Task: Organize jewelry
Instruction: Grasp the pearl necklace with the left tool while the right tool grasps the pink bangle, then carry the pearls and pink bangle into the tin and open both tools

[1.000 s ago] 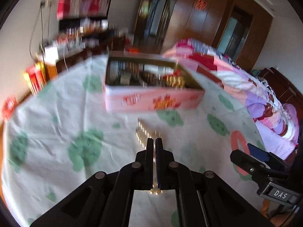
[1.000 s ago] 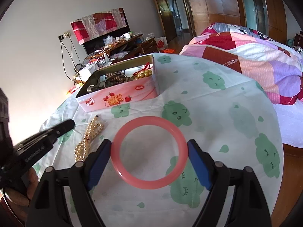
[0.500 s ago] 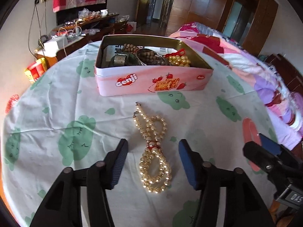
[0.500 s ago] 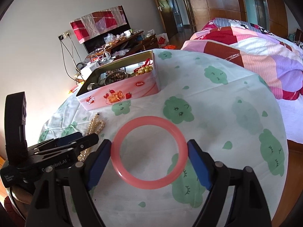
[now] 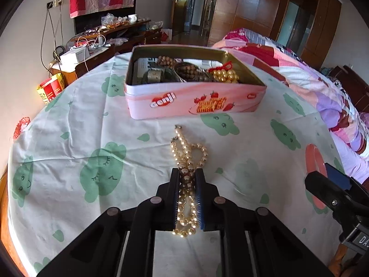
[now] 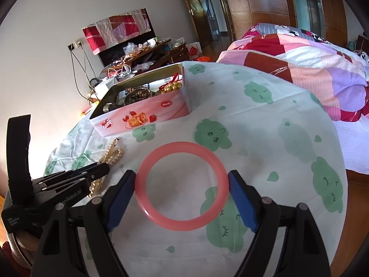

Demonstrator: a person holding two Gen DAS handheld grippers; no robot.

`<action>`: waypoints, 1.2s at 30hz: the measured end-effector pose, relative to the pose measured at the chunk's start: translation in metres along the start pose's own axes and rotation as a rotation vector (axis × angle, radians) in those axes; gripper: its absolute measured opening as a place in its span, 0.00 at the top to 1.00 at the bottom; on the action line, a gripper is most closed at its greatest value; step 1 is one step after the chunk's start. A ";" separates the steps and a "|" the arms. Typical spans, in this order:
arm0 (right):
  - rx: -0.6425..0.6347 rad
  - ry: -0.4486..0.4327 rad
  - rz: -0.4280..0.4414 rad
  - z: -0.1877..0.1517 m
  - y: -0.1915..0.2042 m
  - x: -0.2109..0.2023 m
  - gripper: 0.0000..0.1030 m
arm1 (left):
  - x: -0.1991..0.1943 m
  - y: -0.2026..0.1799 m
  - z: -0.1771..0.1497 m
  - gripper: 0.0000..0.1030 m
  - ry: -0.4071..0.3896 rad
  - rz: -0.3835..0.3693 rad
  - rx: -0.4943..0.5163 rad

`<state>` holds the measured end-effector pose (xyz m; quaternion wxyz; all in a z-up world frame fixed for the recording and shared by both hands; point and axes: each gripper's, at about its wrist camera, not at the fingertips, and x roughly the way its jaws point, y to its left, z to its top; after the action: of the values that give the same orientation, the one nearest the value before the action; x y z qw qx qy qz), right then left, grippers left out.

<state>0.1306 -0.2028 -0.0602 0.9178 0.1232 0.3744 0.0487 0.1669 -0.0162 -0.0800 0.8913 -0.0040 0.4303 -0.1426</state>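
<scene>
A gold bead necklace (image 5: 188,159) lies on the tablecloth in front of a pink tin box (image 5: 196,102) that holds several other bead pieces. My left gripper (image 5: 187,175) is shut on the necklace's middle, still on the table. The necklace also shows in the right wrist view (image 6: 110,155), as does the left gripper (image 6: 101,169). A pink bangle (image 6: 182,188) lies flat between the pads of my right gripper (image 6: 182,180), which touch its two sides. The tin (image 6: 143,113) stands behind, to the left.
The round table carries a white cloth with green prints (image 5: 101,170). A bed with a patchwork quilt (image 6: 299,69) stands on the right. A cluttered sideboard (image 5: 103,41) stands by the far wall. The right gripper (image 5: 334,198) is at the left view's right edge.
My left gripper opened over the necklace, then closed on its middle. The right gripper has stayed around the pink bangle.
</scene>
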 end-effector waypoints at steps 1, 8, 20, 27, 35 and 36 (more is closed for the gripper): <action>-0.002 -0.003 -0.004 0.000 0.001 -0.001 0.19 | -0.001 0.000 0.000 0.88 -0.009 0.001 -0.002; -0.023 -0.034 -0.033 0.002 0.007 -0.006 0.19 | -0.017 0.001 -0.001 0.88 -0.072 -0.019 -0.008; -0.041 -0.105 -0.029 0.022 0.018 -0.018 0.19 | -0.061 0.009 0.014 0.88 -0.281 -0.239 -0.060; -0.043 -0.143 -0.017 0.039 0.022 -0.018 0.19 | -0.060 0.018 0.024 0.88 -0.328 -0.243 -0.103; -0.045 -0.152 -0.004 0.055 0.027 -0.003 0.19 | -0.055 0.022 0.042 0.88 -0.377 -0.209 -0.106; -0.047 -0.157 -0.006 0.057 0.028 -0.002 0.19 | -0.053 0.023 0.046 0.88 -0.382 -0.204 -0.109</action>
<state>0.1691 -0.1875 -0.0120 0.9471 0.1039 0.3004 0.0451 0.1766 0.0142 -0.0135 0.9360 -0.1227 0.2583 -0.2053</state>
